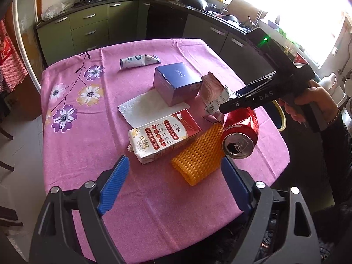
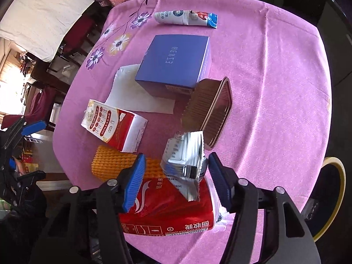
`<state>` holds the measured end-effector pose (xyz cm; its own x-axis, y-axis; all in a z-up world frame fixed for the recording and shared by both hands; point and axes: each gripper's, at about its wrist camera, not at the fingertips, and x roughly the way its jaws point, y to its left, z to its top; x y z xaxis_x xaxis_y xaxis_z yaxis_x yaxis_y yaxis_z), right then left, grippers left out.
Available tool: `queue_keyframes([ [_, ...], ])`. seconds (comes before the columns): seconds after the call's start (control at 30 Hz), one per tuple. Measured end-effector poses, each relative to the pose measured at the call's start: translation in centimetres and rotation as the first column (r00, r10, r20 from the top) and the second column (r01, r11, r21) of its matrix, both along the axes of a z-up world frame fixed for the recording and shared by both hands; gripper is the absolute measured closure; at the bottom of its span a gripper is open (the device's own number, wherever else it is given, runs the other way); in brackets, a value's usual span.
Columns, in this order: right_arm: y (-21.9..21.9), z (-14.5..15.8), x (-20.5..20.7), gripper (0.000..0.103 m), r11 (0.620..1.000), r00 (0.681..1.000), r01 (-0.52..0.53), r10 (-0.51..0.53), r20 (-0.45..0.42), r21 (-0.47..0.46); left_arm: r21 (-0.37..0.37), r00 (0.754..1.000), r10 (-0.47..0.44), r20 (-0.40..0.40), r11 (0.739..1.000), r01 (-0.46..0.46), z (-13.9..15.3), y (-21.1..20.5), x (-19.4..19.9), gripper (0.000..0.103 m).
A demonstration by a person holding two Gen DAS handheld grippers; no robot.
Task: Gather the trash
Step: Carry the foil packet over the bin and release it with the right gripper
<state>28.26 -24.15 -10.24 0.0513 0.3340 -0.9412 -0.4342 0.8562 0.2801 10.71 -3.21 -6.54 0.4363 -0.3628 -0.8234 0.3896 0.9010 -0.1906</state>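
The right gripper (image 2: 176, 176), jaws wide and empty, hangs over the red can (image 2: 167, 209), which lies on its side on the pink table (image 2: 264, 88), long axis across the jaws, far nearer than the equally wide left gripper (image 1: 173, 184) (foil lid (image 2: 184, 165) between).

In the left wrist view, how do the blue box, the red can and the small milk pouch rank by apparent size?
1. blue box
2. red can, though it lies nearer the camera, so this order is unsure
3. milk pouch, farthest away
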Motion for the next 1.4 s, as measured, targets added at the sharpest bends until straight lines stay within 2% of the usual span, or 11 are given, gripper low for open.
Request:
queue_keyframes([
  [0.07,0.1,-0.2,0.2,0.059,1.000,1.000,0.004,-0.004,-0.003,-0.008,-0.001,1.000,-0.002,0.000,1.000,0.002,-0.1,0.0,-0.1,0.022],
  [0.23,0.2,0.3,0.0,0.061,1.000,1.000,0.005,-0.004,0.024,-0.015,0.009,1.000,-0.006,0.000,1.000,0.006,-0.2,0.1,-0.3,0.022],
  [0.5,0.0,3.1,-0.9,0.061,0.998,0.998,0.004,-0.008,0.061,0.066,0.022,1.000,-0.021,0.005,1.000,0.021,0.0,-0.3,-0.4,0.022],
  [0.6,-1.5,4.7,-1.5,0.061,0.993,0.996,0.024,-0.033,0.080,0.115,0.032,0.999,-0.037,0.010,0.999,0.037,0.2,-0.8,-0.5,0.021],
  [0.8,-8.9,7.7,-2.9,0.061,0.972,0.974,0.158,-0.183,0.137,0.174,0.049,0.997,-0.079,0.023,0.996,0.078,0.5,-1.9,-0.7,0.021],
  [0.93,-16.9,8.3,-3.4,0.061,0.925,0.921,0.329,-0.358,0.152,0.189,0.061,0.994,-0.106,0.022,0.993,0.105,0.4,-3.0,-0.7,0.020],
  [1.03,-22.4,7.5,-3.5,0.061,0.877,0.866,0.451,-0.474,0.156,0.163,0.069,0.992,-0.124,0.019,0.990,0.123,0.3,-3.8,-0.6,0.020],
  [1.13,-26.7,5.1,-3.0,0.061,0.831,0.819,0.547,-0.556,0.141,0.097,0.078,0.990,-0.142,0.022,0.987,0.140,0.5,-4.7,-0.5,0.020],
  [1.4,-32.3,-3.4,-1.4,0.059,0.766,0.766,0.643,-0.643,0.020,0.006,0.121,0.982,-0.185,0.031,0.976,0.180,1.0,-6.6,-1.0,0.020],
])
